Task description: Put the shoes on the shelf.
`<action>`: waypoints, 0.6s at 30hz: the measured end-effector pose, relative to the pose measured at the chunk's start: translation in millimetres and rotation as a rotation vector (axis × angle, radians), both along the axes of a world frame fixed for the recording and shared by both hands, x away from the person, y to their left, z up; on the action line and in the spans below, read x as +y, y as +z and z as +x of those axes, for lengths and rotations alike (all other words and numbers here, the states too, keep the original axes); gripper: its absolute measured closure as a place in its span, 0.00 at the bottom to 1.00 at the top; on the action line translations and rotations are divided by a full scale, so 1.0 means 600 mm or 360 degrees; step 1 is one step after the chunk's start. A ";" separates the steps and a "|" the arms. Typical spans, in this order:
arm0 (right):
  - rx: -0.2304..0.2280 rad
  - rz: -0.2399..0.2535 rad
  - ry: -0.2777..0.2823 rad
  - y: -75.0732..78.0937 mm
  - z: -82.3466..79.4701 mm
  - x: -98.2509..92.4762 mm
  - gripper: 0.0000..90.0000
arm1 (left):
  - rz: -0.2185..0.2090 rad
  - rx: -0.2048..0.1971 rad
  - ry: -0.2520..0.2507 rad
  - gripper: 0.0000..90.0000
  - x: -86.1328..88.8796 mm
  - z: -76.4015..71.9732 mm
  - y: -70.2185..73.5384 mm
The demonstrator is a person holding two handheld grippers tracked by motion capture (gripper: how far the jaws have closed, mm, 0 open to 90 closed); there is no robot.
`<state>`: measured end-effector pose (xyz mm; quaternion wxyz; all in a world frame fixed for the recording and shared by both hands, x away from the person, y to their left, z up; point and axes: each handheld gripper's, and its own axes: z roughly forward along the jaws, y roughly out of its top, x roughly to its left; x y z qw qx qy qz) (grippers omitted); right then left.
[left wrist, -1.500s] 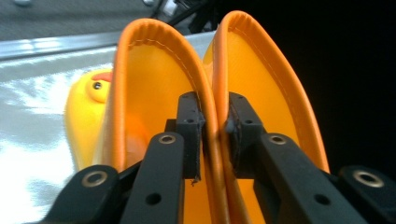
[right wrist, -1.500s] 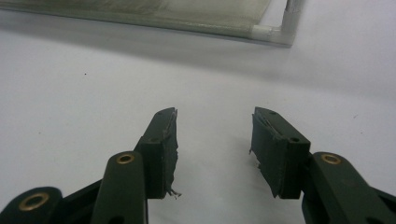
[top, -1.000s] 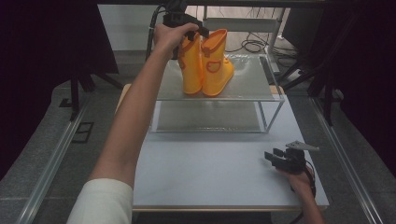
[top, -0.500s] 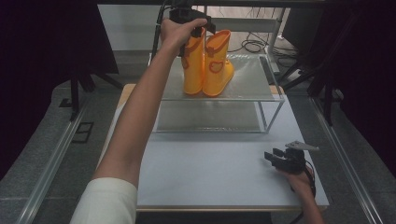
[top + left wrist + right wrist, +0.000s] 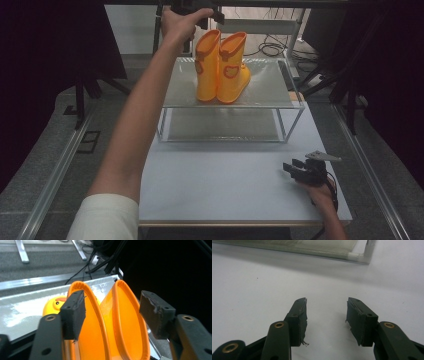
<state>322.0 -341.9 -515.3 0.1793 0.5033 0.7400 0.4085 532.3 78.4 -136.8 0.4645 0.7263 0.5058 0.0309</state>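
The left hand-held gripper [image 5: 112, 312] has just been opening above the two orange boots [image 5: 220, 67] on the shelf [image 5: 270, 85], nothing between its jaws.

Grey carpeted floor [image 5: 45, 165] around a white table [image 5: 220, 190]; black drapes [image 5: 50, 45] at both sides (cables [image 5: 272, 48] behind).

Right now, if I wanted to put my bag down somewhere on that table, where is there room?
The white table is bare between the wire rack's front legs and the near edge, left of the right gripper resting at the near right. The rack's lower tier looks bare too. Its top shelf holds the orange boots, under the open left gripper.
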 end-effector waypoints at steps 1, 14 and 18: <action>0.0001 0.0004 -0.0003 0.000 0.000 0.000 0.56 | -0.0010 -0.0018 -0.0001 0.47 0.004 -0.004 0.004; -0.0002 -0.0004 -0.0008 0.000 0.000 0.000 0.56 | 0.0075 -0.0101 -0.0135 0.85 0.044 -0.055 0.022; -0.0004 -0.0005 -0.0011 0.000 0.000 0.000 0.56 | 0.0072 -0.0123 -0.0156 0.92 0.059 -0.071 0.018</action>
